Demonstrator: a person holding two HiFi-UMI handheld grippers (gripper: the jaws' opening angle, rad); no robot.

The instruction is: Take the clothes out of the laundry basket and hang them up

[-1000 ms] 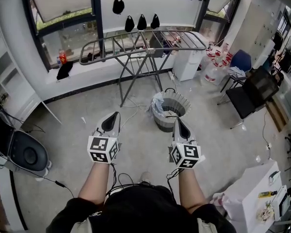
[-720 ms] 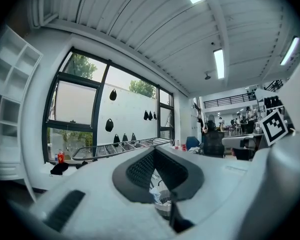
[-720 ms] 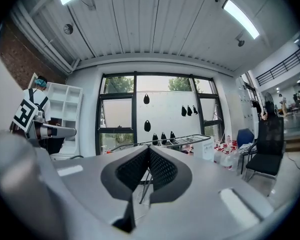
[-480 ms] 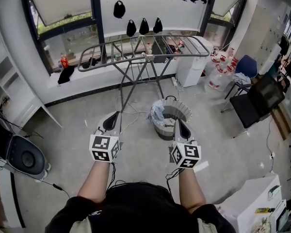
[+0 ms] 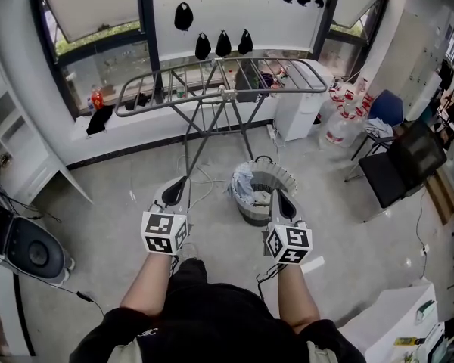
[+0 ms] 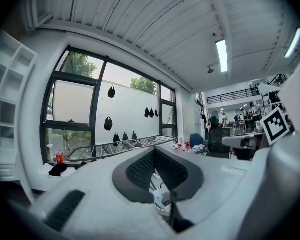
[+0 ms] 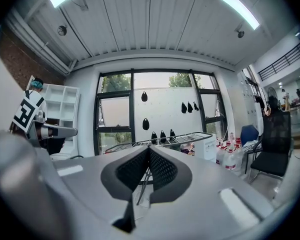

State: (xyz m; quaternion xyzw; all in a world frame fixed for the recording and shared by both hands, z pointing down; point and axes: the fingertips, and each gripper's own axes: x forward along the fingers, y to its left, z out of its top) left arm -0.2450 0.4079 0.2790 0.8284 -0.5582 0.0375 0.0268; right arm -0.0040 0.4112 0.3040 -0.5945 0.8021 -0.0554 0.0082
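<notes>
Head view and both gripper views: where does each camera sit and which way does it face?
Head view: on the person's head, steeply down at laundry basket and drying rack; forearms, left tool, right tool show.
Left gripper view: on the left tool, level along its shut jaws toward the window; right tool's marker cube at right edge.
Right gripper view: on the right tool, same heading; left tool's cube at left edge.
Shared: all three see the drying rack.

Grey concrete floor (image 5: 106, 180) under the fingertips (image 5: 174, 191), big dark-framed windows (image 5: 98, 21) and a white wall (image 5: 234, 6) straight ahead of them — white shelving (image 5: 4, 119) off to their left, a black chair (image 5: 405, 165) to their right, strip lights (image 7: 235, 6) overhead.
</notes>
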